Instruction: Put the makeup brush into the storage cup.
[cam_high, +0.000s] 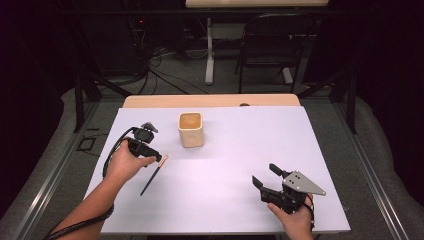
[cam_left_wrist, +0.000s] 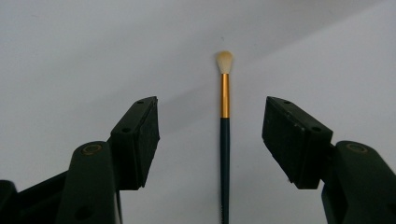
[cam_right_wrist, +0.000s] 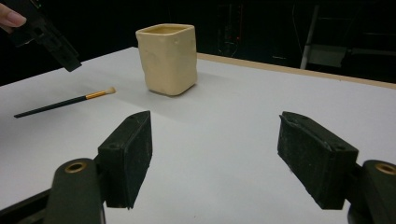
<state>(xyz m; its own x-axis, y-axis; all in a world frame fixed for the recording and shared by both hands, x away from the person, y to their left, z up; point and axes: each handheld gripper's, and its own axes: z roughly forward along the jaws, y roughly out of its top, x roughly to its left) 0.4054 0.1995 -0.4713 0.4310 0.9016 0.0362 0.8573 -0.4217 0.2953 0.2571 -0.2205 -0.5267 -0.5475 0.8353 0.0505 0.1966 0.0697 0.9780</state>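
So the brush (cam_high: 154, 174) was lying flat on the white tabletop (cam_high: 225, 200), down and to the left of the cream cup (cam_high: 191, 129), a fair way off it, bristle end pointing roughly toward the cup and the dark handle running away from it toward the person. Gold ferrule just behind the pale tip.

The left claw (cam_left_wrist: 210, 135) hung right over the brush, closer to the bristle end than the cup was. In the left gripper view its jaws stood wide apart with the brush handle running straight up the gap between them, touching neither pad. In the right gripper view you could see that claw's black tip lifted clear of the tabletop above the brush, so nothing was gripped.

The right claw (cam_high: 265, 180) was well away from the cup on the other side, near the person's edge of the tabletop, held in the right hand (cam_high: 295, 220). Jaws also spread wide with only bare tabletop between them, aimed toward the cup.

The cup stood upright and alone.
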